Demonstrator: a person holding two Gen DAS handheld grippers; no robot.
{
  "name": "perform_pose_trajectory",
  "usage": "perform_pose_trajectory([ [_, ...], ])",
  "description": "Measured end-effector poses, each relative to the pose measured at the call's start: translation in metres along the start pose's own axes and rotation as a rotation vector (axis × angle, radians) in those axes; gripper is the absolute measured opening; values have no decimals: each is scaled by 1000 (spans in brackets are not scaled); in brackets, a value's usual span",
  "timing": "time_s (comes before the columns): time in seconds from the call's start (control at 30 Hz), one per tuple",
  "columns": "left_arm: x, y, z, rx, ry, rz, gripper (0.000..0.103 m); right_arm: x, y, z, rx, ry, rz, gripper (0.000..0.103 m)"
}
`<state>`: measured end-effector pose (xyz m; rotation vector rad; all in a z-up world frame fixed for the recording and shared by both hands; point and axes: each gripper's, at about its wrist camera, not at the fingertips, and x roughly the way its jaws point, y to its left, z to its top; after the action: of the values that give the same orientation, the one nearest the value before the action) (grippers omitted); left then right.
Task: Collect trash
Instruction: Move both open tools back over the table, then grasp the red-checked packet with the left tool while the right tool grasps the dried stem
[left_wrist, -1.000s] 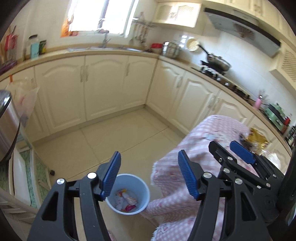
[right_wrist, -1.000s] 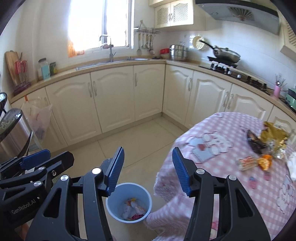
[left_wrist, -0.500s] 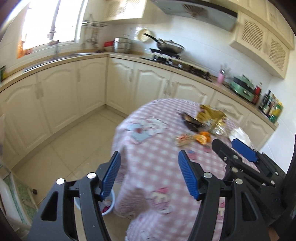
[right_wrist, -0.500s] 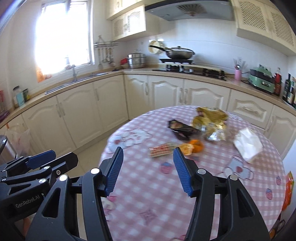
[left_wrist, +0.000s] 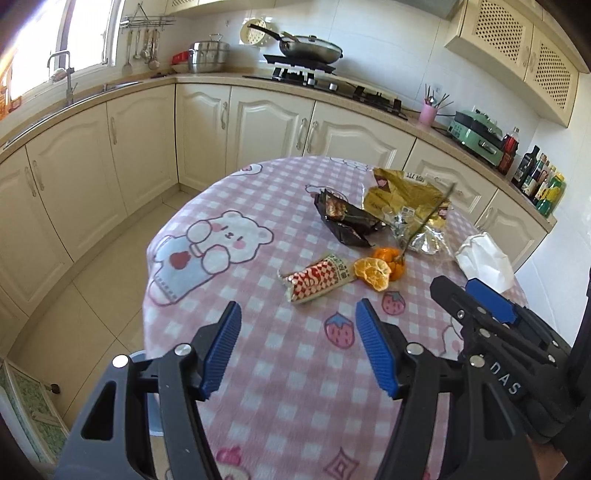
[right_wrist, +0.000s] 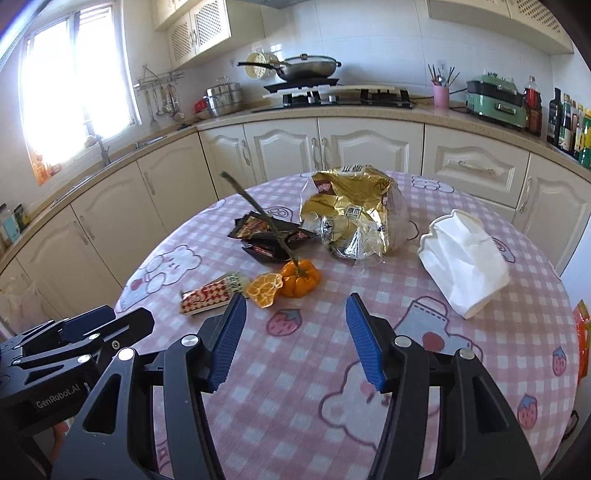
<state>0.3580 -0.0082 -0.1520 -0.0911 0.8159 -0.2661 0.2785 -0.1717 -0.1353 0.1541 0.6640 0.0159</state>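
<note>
Trash lies on the round table with a pink checked cloth (left_wrist: 280, 369): a red-and-white snack wrapper (left_wrist: 317, 277), orange peel (left_wrist: 371, 273), a small orange with a stem (right_wrist: 300, 277), dark wrappers (left_wrist: 347, 220), a gold foil bag (right_wrist: 354, 214) and a white paper bag (right_wrist: 463, 262). My left gripper (left_wrist: 298, 347) is open and empty above the cloth, short of the snack wrapper. My right gripper (right_wrist: 295, 338) is open and empty, short of the orange. The bin's rim (left_wrist: 138, 355) shows behind the left finger.
Cream kitchen cabinets (left_wrist: 140, 147) wrap around behind the table, with a stove and pan (left_wrist: 306, 48) on the counter. Tiled floor (left_wrist: 92, 295) lies left of the table. An orange packet (right_wrist: 583, 332) sits at the table's right edge.
Both grippers swung right and up from the bin on the floor to over the table. The trash pile is now straight ahead. Both stayed open.
</note>
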Motion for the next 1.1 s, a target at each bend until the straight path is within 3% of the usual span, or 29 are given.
perform_pose_trajectory([
  [0.17, 32, 1, 13, -9, 33, -10, 63, 27, -2, 15, -11, 30, -2, 53],
  [0.3, 52, 7, 18, -38, 61, -34, 63, 46, -6, 23, -6, 60, 6, 44],
  [0.47, 68, 6, 19, -33, 86, -45, 40, 59, -10, 27, 2, 87, 12, 26],
  [0.6, 70, 4, 20, -16, 77, -49, 25, 60, -10, 28, 2, 87, 12, 4],
  [0.8, 59, 8, 19, -34, 45, -74, 12, 47, -12, 28, -4, 40, -17, 3],
  [1.1, 10, 19, 18, -62, -40, -88, 9, 10, -1, 31, -14, -17, -22, 3],
])
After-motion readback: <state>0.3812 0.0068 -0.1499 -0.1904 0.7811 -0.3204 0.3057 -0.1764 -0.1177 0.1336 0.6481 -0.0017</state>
